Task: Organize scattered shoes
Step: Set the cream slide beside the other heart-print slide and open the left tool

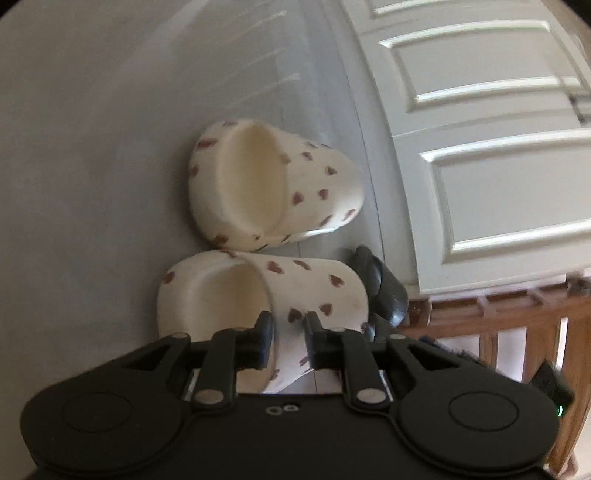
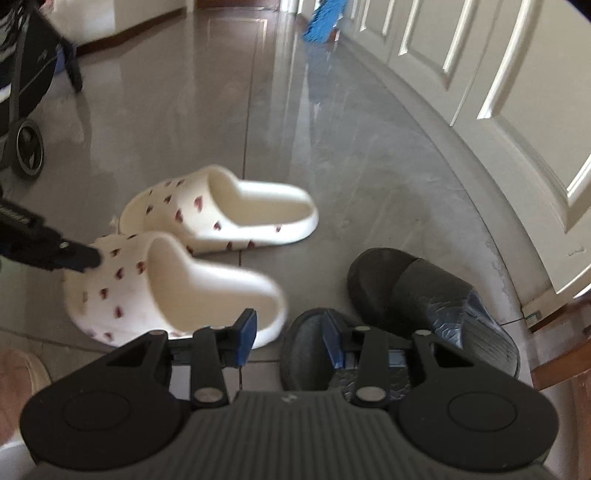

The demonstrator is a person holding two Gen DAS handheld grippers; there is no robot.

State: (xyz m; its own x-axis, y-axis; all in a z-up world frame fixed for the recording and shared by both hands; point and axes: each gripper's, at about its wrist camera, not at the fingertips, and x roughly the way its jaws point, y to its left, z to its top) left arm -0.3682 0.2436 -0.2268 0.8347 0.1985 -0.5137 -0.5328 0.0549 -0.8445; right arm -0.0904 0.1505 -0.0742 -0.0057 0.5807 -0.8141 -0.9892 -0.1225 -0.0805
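Two white slippers with red hearts lie side by side on the grey floor: the far one (image 1: pixel 273 184) (image 2: pixel 229 206) and the near one (image 1: pixel 258 291) (image 2: pixel 166 288). My left gripper (image 1: pixel 289 328) has one finger inside the near slipper's mouth and one on top of its strap, shut on that strap; in the right wrist view it enters from the left (image 2: pixel 83 258). Two black slippers (image 2: pixel 424 295) (image 2: pixel 306 347) sit to the right, the nearer one partly under my right gripper (image 2: pixel 289 336), which hangs open with nothing between its blue pads (image 2: pixel 245 330).
White panelled doors (image 2: pixel 498 110) (image 1: pixel 498 166) run along the right side. A stroller wheel and frame (image 2: pixel 27 147) stand at far left, a blue mop head (image 2: pixel 325 18) at the back. A wooden railing (image 1: pixel 517 332) is near the doors. A pink object (image 2: pixel 18 376) lies bottom left.
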